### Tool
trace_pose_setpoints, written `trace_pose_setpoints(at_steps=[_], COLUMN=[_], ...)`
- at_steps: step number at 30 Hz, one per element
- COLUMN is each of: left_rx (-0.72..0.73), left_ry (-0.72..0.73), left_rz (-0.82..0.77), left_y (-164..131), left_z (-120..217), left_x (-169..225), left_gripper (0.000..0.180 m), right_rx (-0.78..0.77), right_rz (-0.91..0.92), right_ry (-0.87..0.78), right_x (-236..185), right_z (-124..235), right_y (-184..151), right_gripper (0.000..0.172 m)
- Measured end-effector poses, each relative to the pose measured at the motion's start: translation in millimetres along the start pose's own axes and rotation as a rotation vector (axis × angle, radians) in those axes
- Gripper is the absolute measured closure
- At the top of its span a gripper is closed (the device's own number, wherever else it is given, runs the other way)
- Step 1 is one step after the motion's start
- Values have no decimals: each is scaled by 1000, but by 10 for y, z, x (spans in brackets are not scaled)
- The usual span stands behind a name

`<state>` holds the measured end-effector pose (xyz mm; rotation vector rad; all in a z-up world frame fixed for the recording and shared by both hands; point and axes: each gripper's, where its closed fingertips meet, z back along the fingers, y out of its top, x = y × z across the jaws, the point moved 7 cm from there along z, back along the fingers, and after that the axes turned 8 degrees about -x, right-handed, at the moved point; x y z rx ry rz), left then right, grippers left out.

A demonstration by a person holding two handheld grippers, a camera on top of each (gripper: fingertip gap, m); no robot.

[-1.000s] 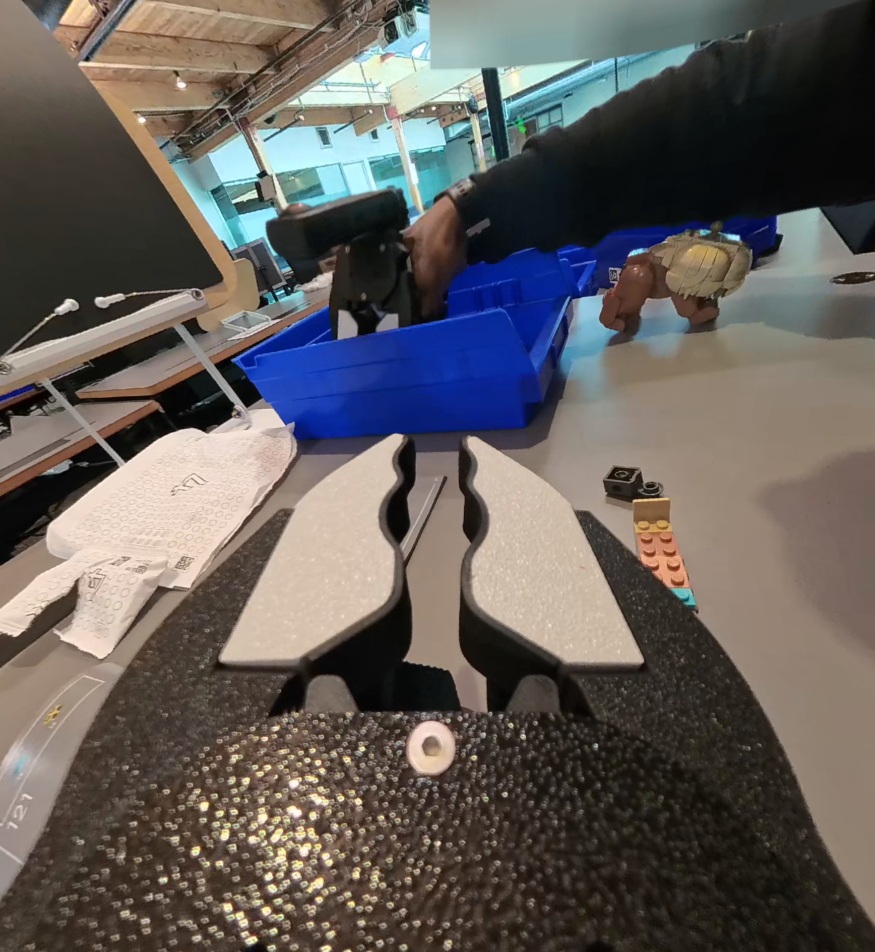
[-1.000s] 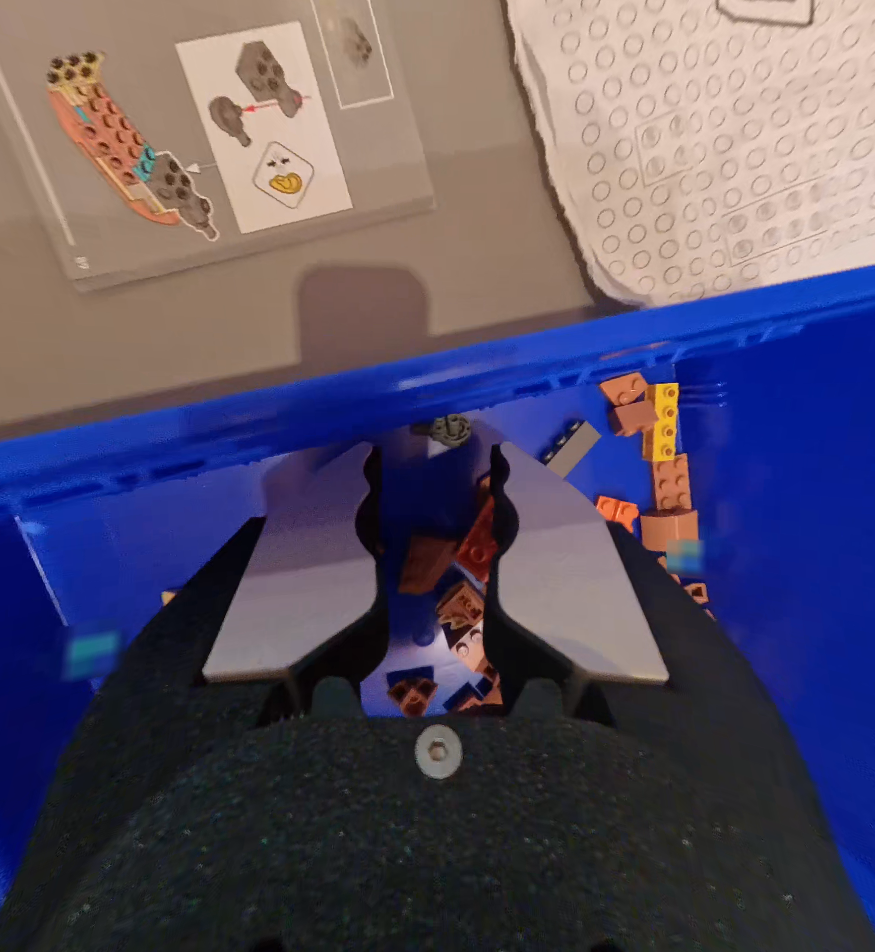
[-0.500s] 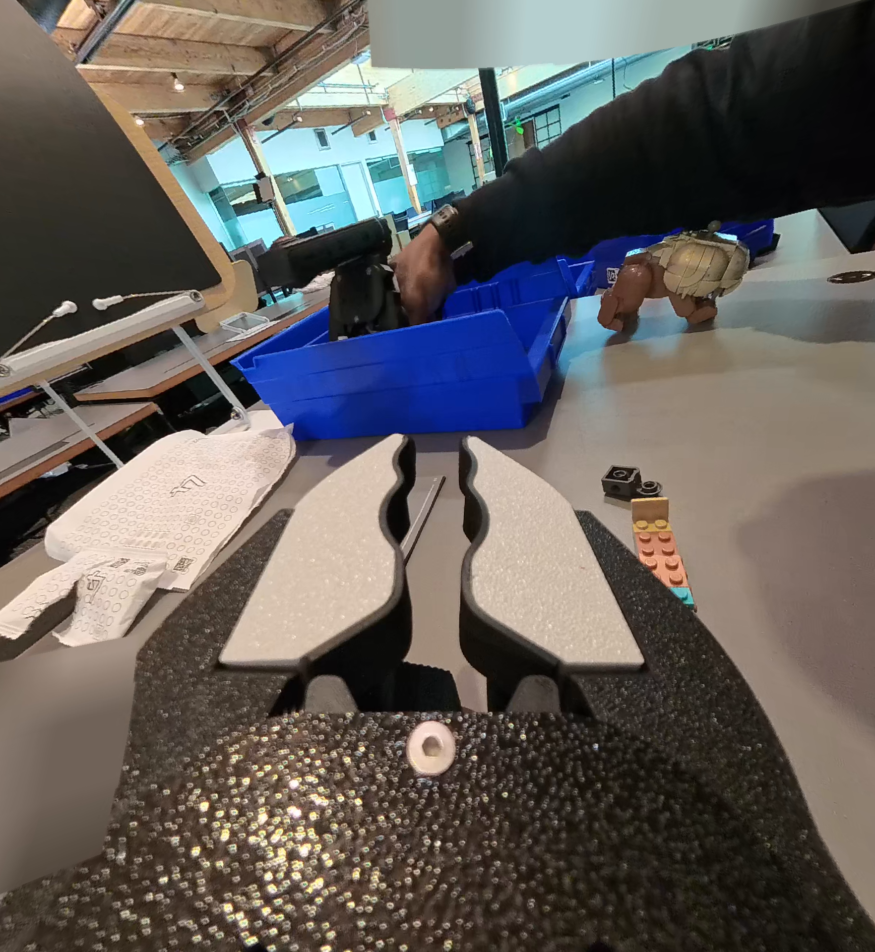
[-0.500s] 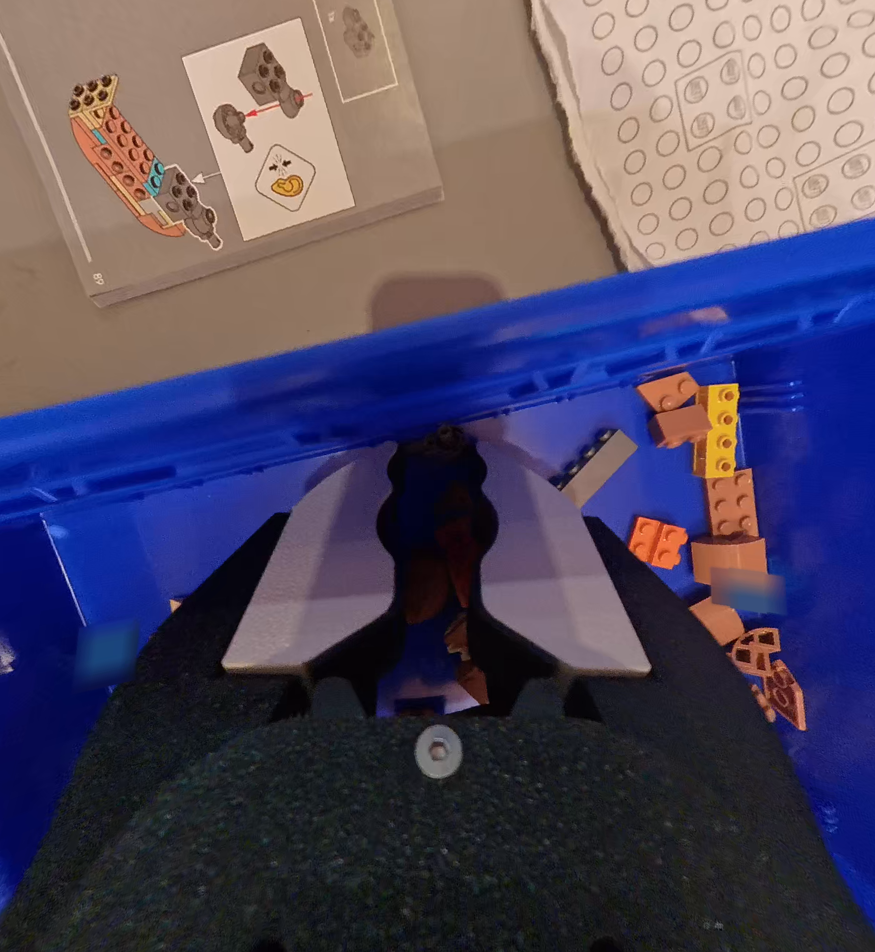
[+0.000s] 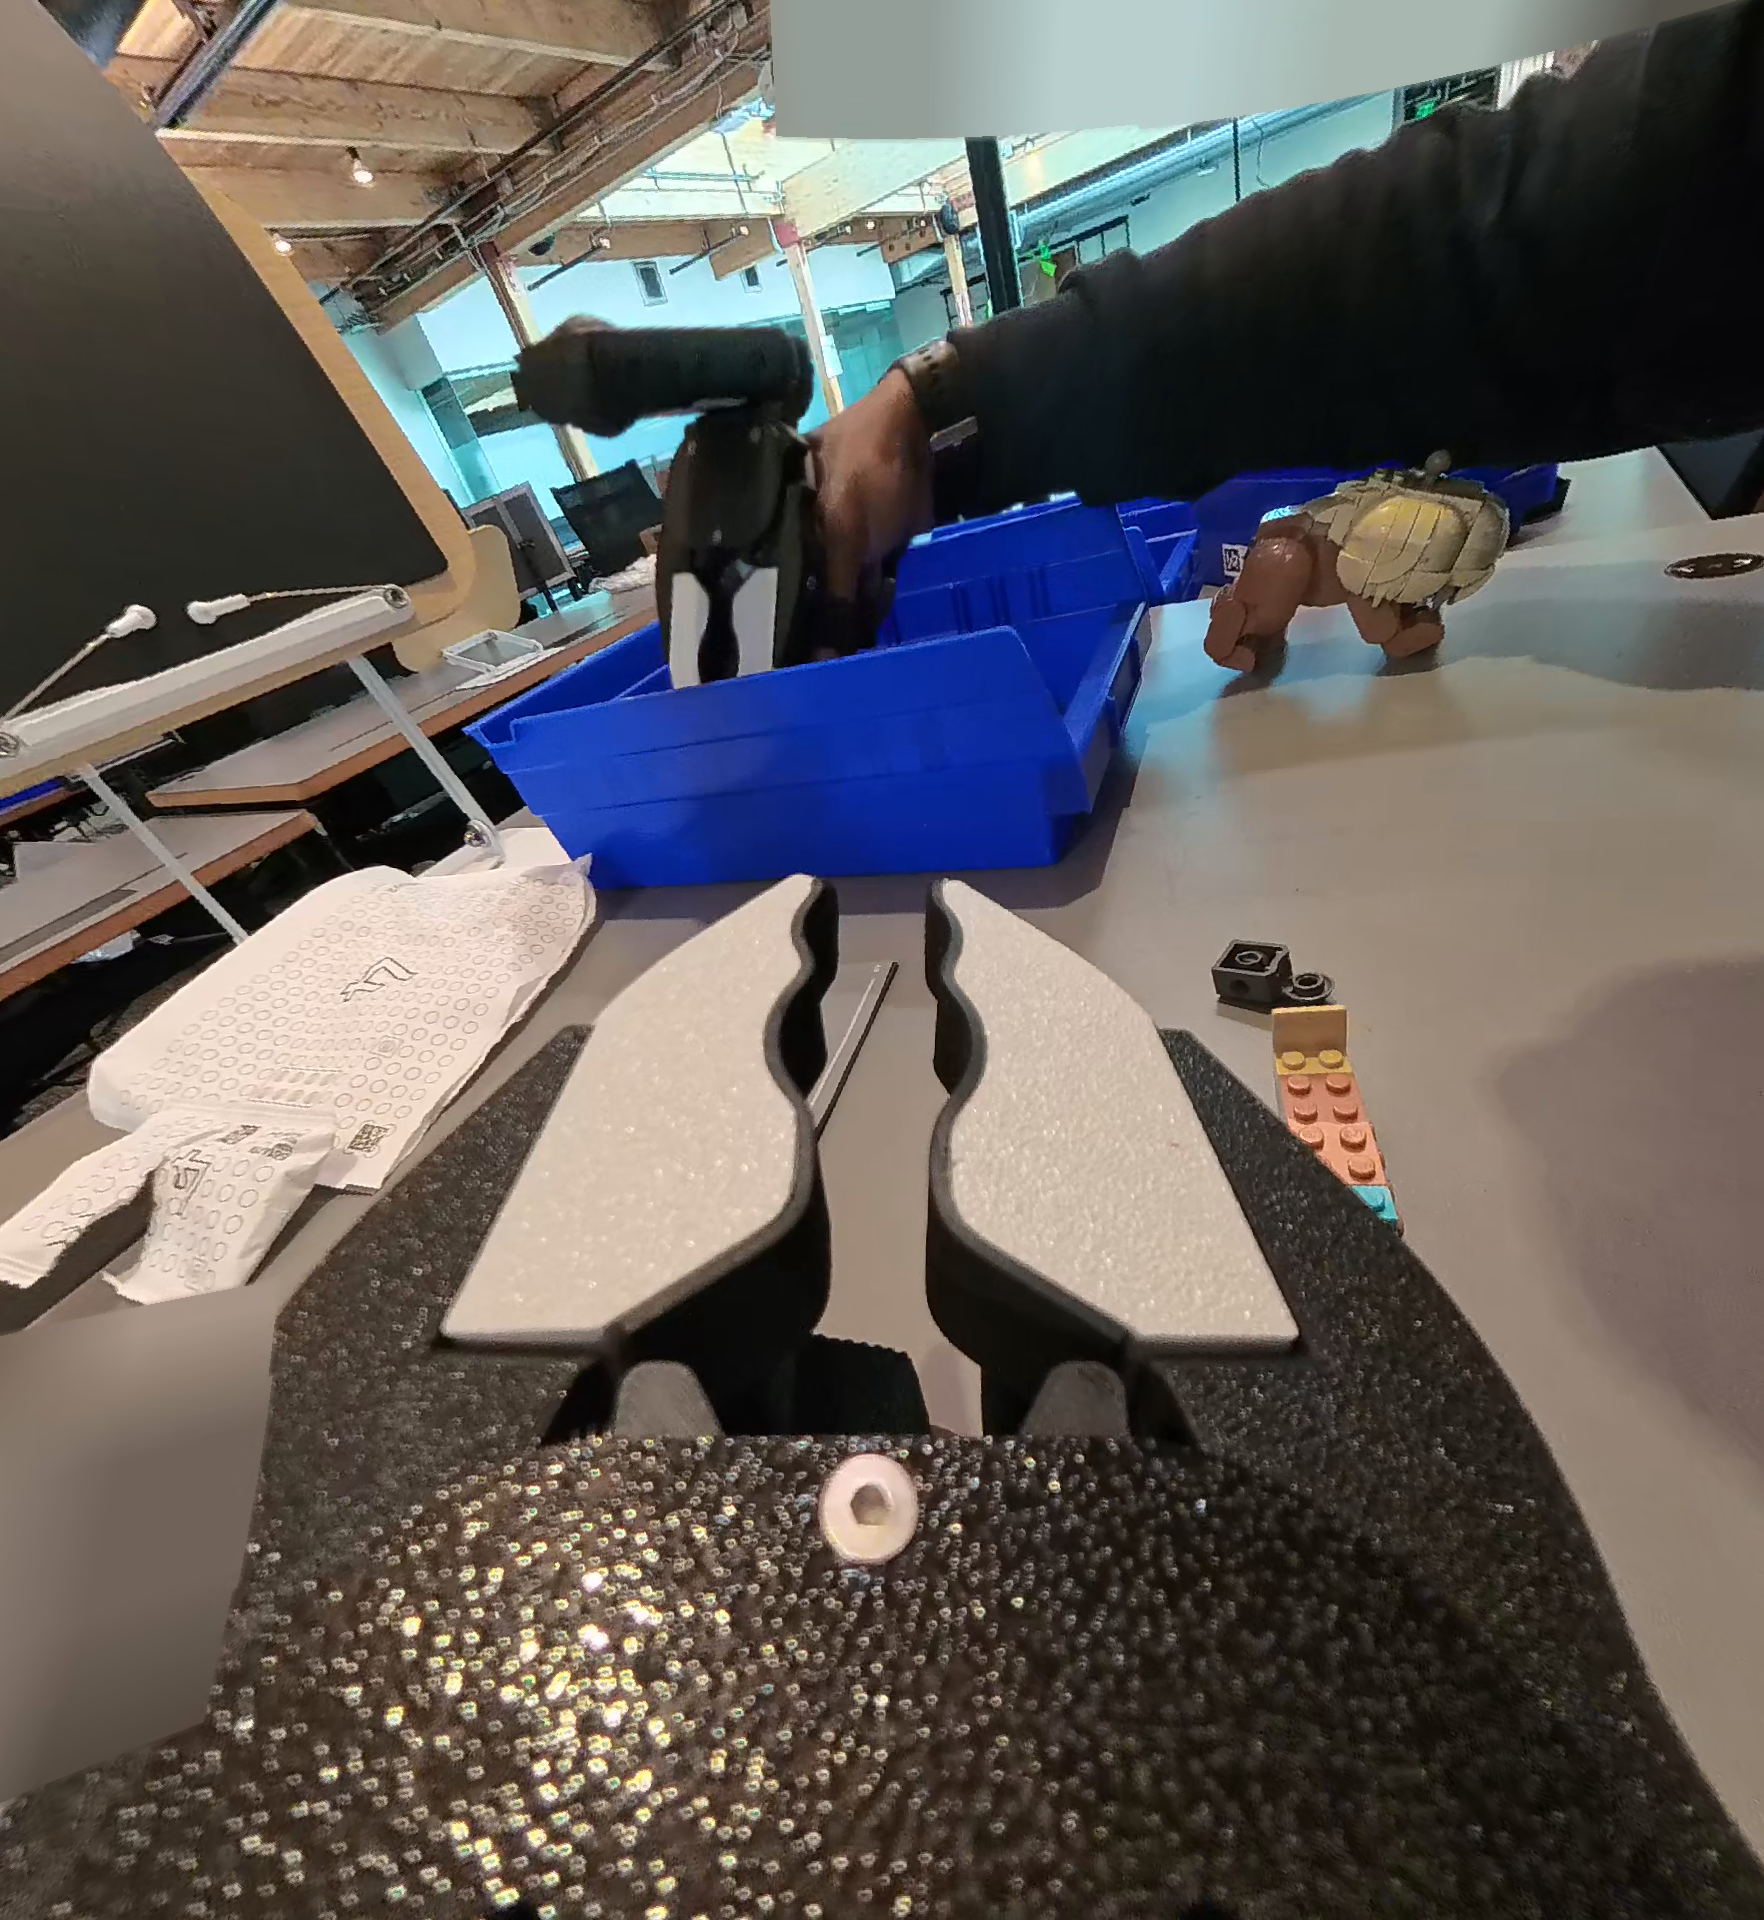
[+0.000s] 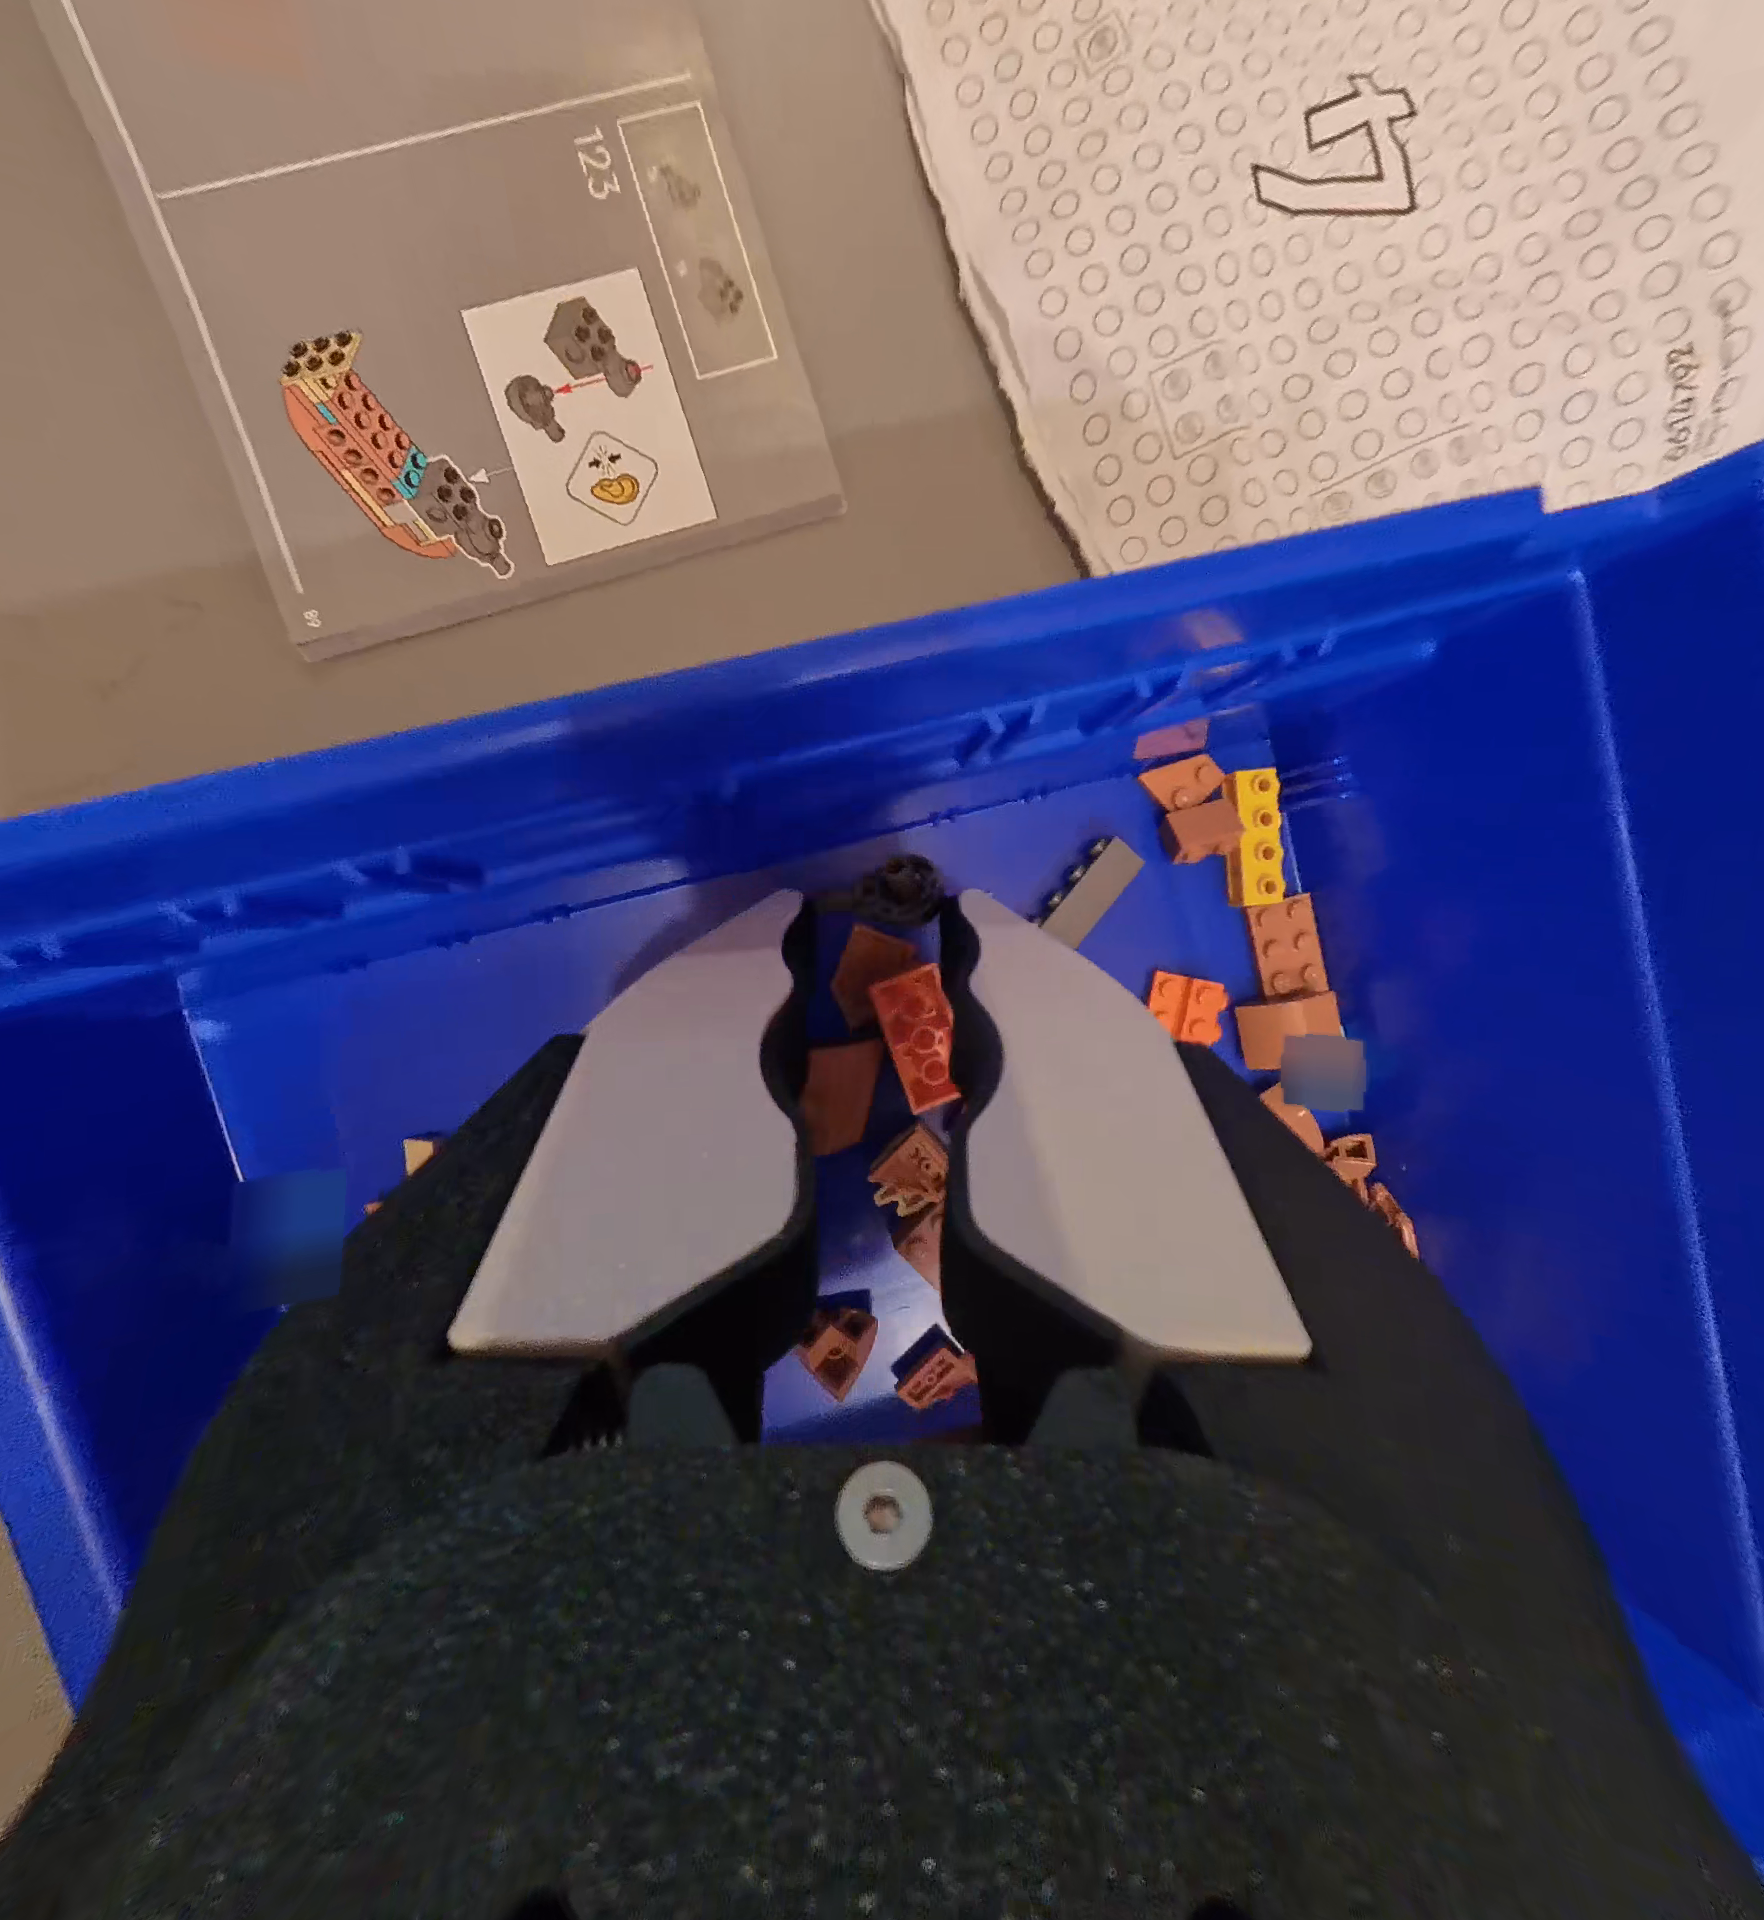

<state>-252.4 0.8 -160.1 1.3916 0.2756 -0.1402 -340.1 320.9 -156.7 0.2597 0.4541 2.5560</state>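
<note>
My right gripper [image 6: 883,909] is inside the blue bin [image 6: 545,769] and is shut on a small dark grey round piece [image 6: 899,891] at its fingertips, held above the loose brown and orange bricks [image 6: 919,1029] on the bin floor. It also shows in the left wrist view [image 5: 720,665], held by a hand, with its tips behind the bin wall [image 5: 805,790]. My left gripper [image 5: 880,914] hovers low over the grey table, slightly open and empty. A small black brick [image 5: 1250,971] and a tan, orange and teal brick strip [image 5: 1330,1112] lie to its right.
An instruction sheet [image 6: 462,343] lies before the bin. A white printed paper bag [image 5: 338,1039] lies left of it, also in the right wrist view [image 6: 1377,260]. A brown and tan brick animal [image 5: 1377,551] stands at the back right. A tilted dark board [image 5: 130,364] stands on the left. About 25 centimetres separates my left fingertips from my right.
My right gripper closed on the dark grey piece against the bin's wall and has risen a little with it. My left gripper has not moved.
</note>
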Motion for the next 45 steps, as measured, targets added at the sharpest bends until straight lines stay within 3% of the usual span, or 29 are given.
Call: trace_pose_setpoints(at_steps=[7, 11, 17, 22, 27, 31, 45], left_rx=[1, 4, 0, -8, -17, -19, -52], left_ry=[5, 12, 16, 20, 17, 18, 7], left_rz=[7, 10, 5, -4, -6, -9, -16], left_y=[-1, 0, -2, -5, -4, -5, -12], left_z=[2, 5, 3, -1, -5, -6, -31], left_x=[-10, -16, -13, 1, 19, 21, 49], left_gripper=[165, 165, 165, 165, 165, 165, 165], right_rx=[20, 103, 250, 299, 280, 333, 341], right_rz=[35, 32, 16, -34, -26, -76, -161], right_ry=[-8, -14, -52, -81, -157, -101, -11], right_x=[-85, -310, -1064, -1784, -2312, -2526, -2509], right_z=[45, 289, 804, 969, 678, 301, -175], right_y=[-40, 22, 146, 170, 126, 109, -35], right_gripper=[149, 149, 150, 149, 149, 149, 149])
